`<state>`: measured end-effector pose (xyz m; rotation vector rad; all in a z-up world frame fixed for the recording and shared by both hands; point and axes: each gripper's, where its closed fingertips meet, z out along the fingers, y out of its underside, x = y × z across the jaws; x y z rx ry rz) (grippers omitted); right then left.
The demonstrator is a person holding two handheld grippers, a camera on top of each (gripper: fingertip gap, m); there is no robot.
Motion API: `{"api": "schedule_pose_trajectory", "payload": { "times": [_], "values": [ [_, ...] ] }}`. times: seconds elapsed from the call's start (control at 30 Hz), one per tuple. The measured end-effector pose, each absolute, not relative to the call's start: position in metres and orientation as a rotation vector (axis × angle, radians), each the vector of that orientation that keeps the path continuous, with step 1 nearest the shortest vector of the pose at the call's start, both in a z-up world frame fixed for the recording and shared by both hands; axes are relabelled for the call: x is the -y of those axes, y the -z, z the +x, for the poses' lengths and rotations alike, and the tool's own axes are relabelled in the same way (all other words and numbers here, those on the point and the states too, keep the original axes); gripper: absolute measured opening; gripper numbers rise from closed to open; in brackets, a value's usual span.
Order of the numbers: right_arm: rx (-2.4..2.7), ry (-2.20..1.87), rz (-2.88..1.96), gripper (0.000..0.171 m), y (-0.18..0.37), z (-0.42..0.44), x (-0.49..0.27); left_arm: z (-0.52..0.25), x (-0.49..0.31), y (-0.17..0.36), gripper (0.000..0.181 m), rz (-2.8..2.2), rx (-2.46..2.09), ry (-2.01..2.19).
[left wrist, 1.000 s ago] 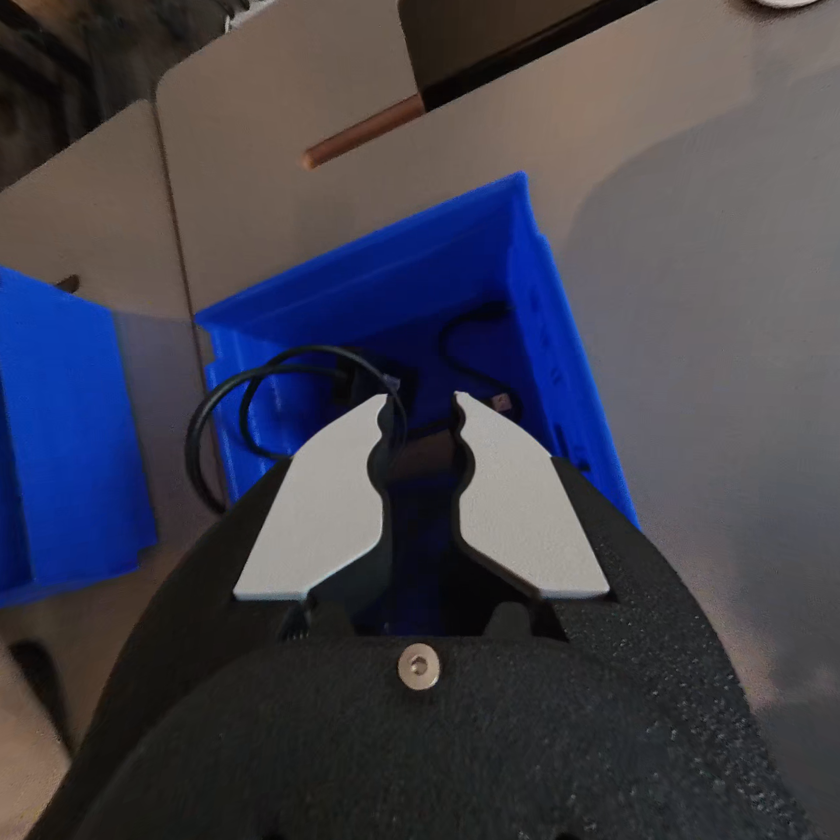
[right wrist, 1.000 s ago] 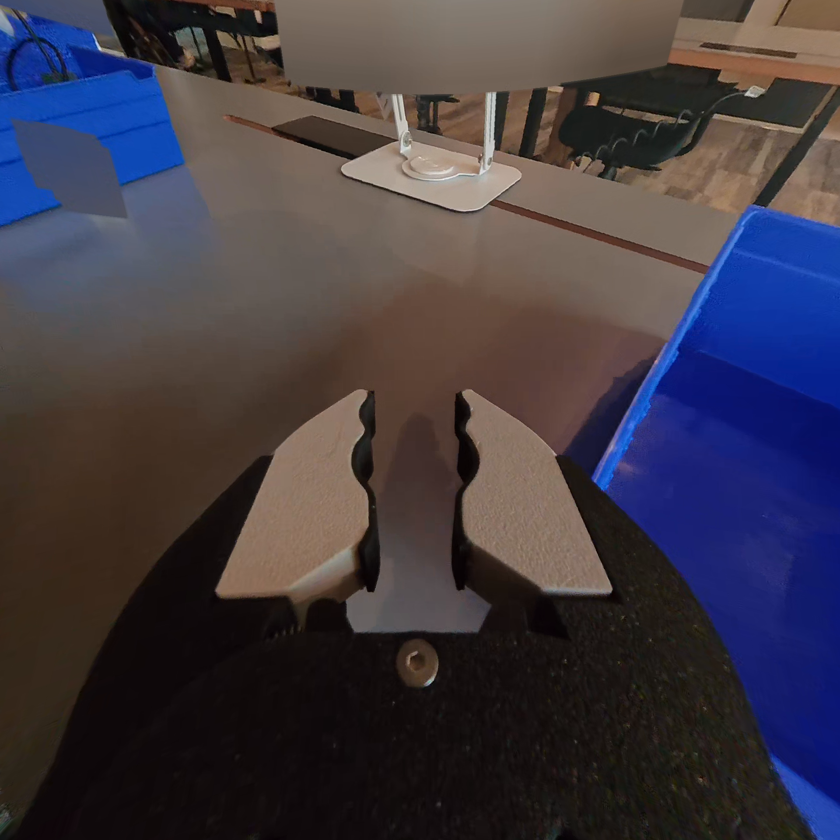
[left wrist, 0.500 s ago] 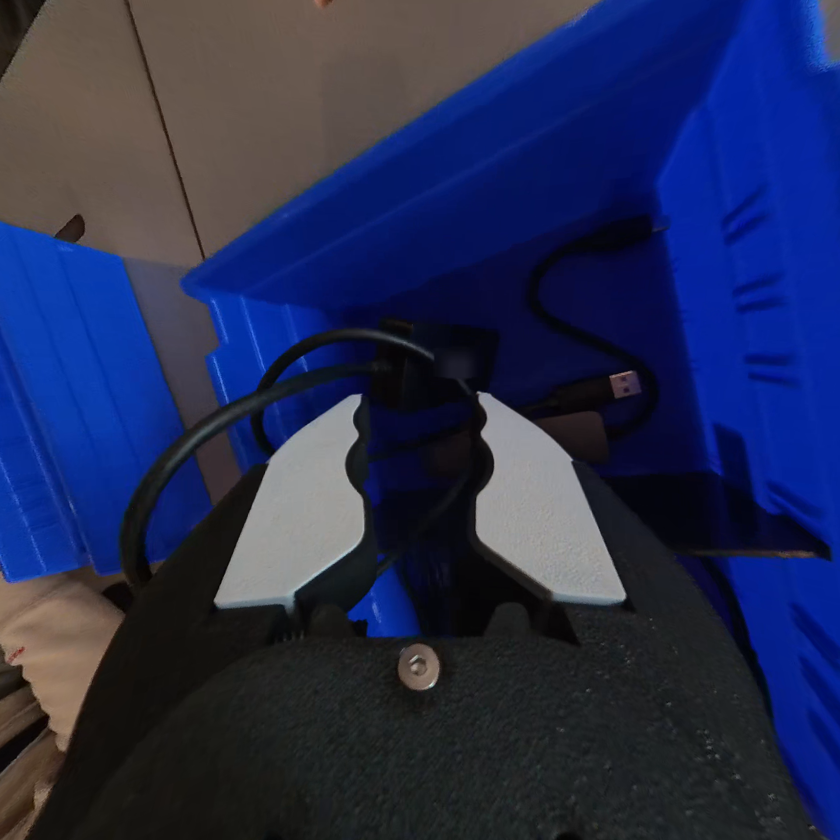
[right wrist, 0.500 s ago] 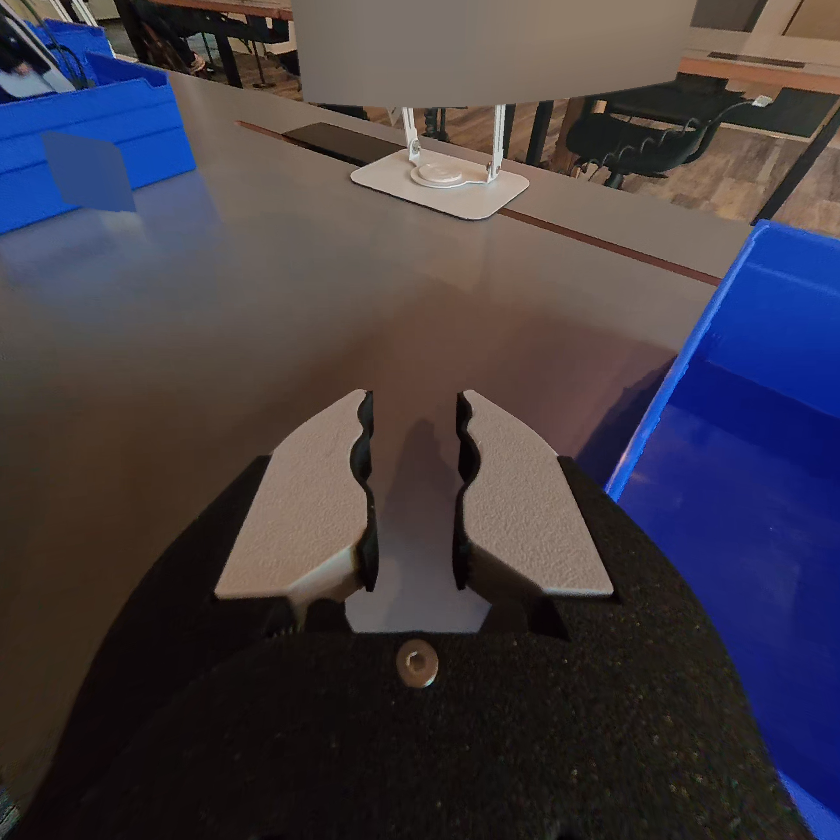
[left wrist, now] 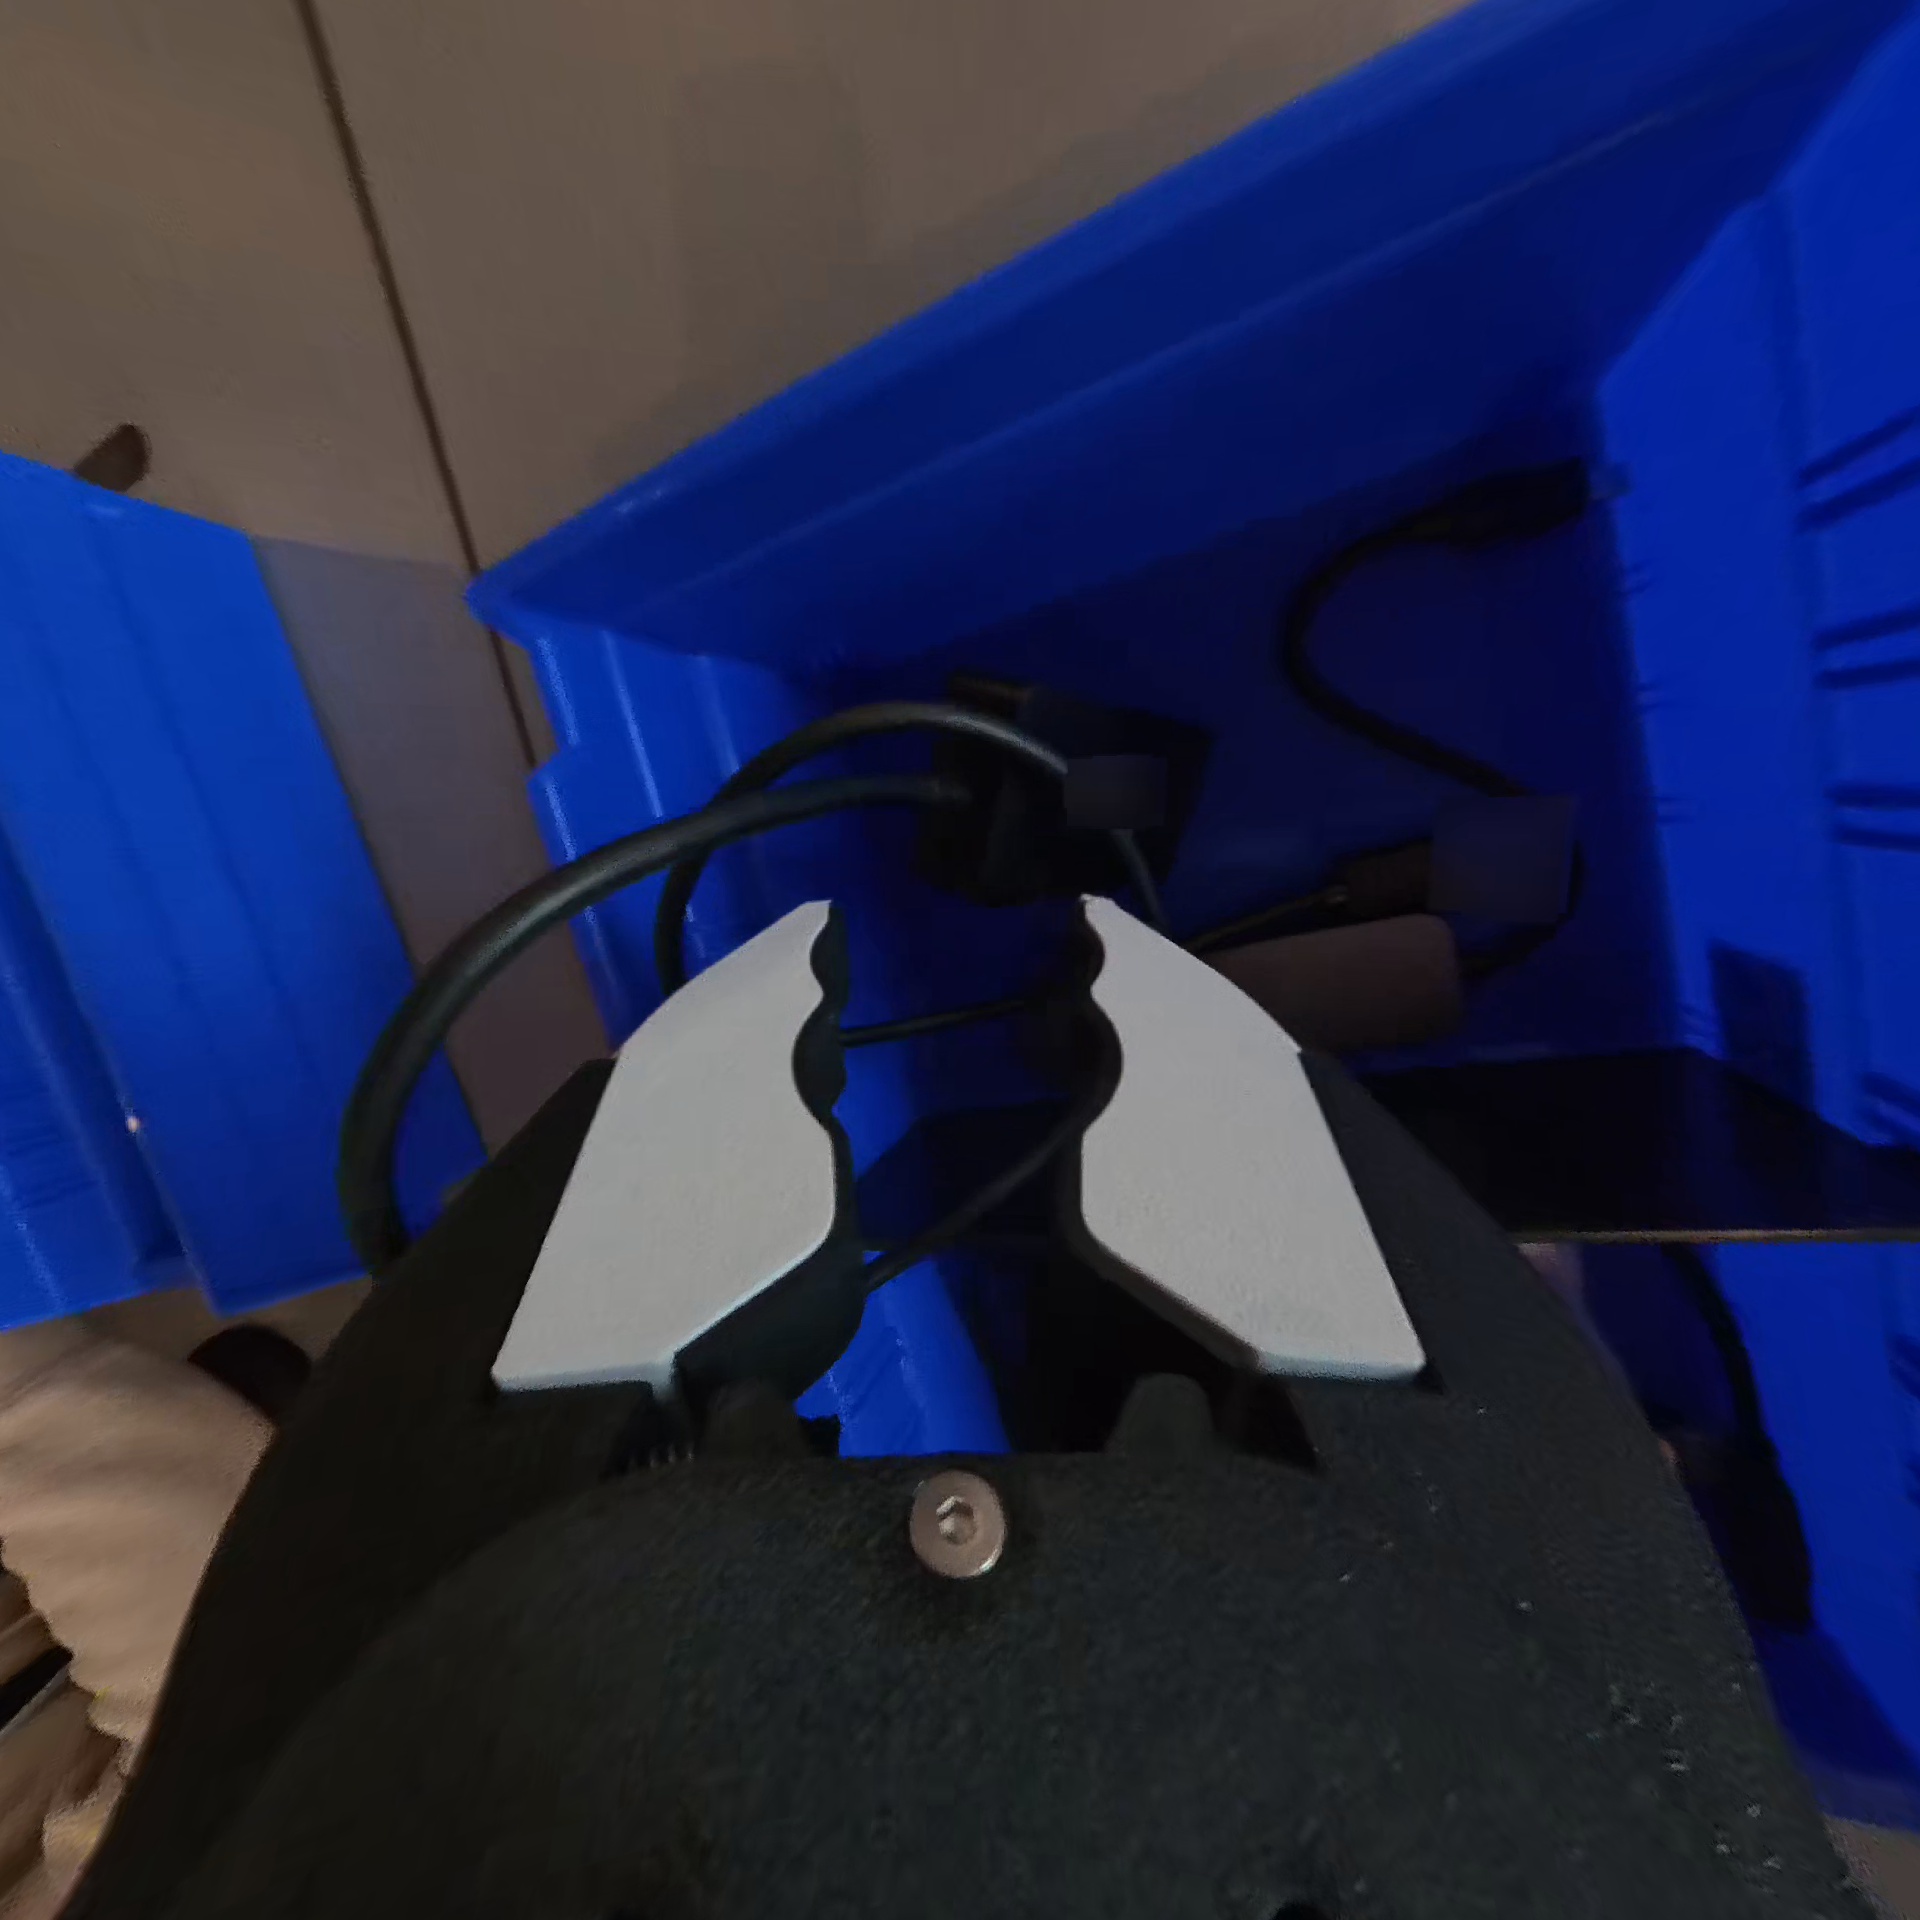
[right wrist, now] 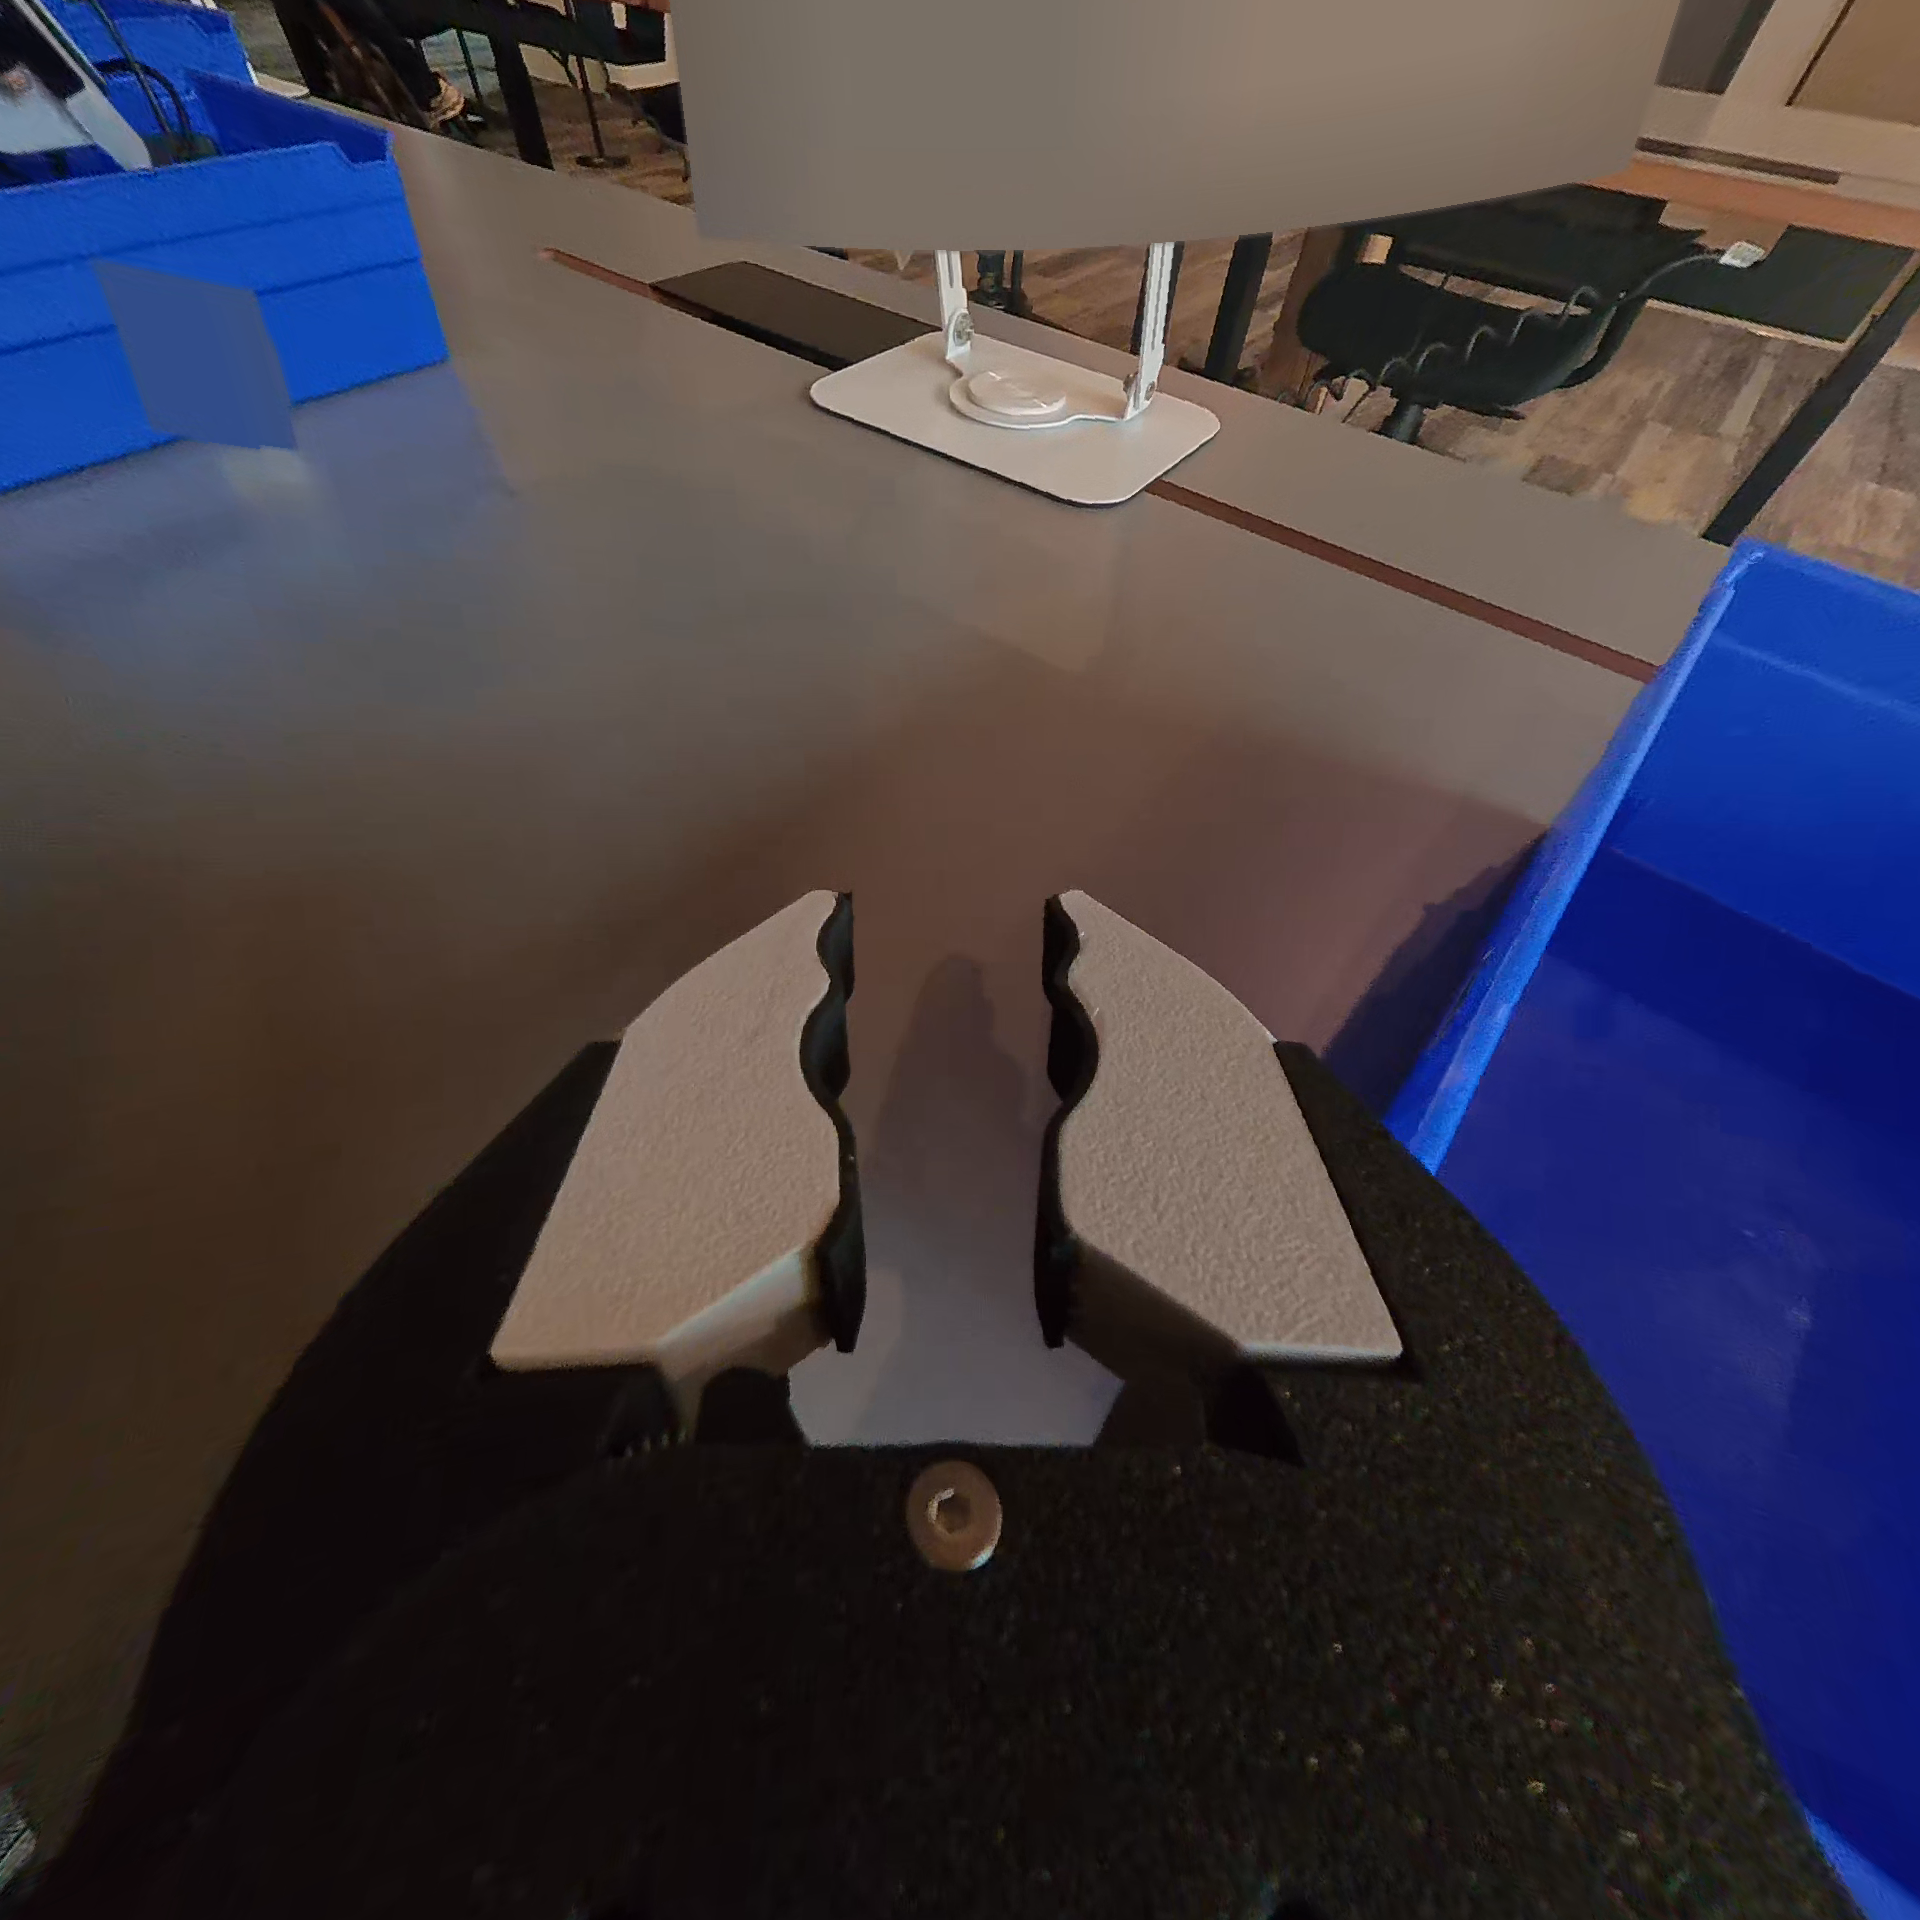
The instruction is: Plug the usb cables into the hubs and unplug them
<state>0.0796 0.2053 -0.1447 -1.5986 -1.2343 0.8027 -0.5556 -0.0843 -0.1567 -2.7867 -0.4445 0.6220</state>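
My left gripper (left wrist: 956,914) is open and reaches down into a blue bin (left wrist: 1143,436). A black hub (left wrist: 997,831) with black cables (left wrist: 540,935) looping out to the left lies just beyond the fingertips. A thin cable crosses the gap between the fingers. A second dark hub (left wrist: 1351,966) and a short cable (left wrist: 1340,675) lie to the right in the bin. My right gripper (right wrist: 945,914) is open and empty, low over the grey table (right wrist: 520,727), beside another blue bin (right wrist: 1714,1039).
A second blue bin (left wrist: 156,883) stands left of the first. In the right wrist view a white stand base (right wrist: 1013,426) and a dark flat slab (right wrist: 779,301) sit at the table's far edge, a blue bin (right wrist: 208,249) at far left, chairs beyond. About 70 cm separates my left fingertips from my right.
My left gripper has dropped from above the bin down into it, close to the black hub, and its fingers have spread wider. The right gripper has barely moved.
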Motion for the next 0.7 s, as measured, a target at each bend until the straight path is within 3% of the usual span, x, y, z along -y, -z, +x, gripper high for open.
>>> {"api": "schedule_pose_trajectory", "payload": {
  "times": [0.7],
  "values": [
    [1.244,-0.795,-1.593,0.034,0.144,0.079,-0.204,-0.529,0.06,0.168,0.023,-2.692,0.408,-0.258]
  ]
}}
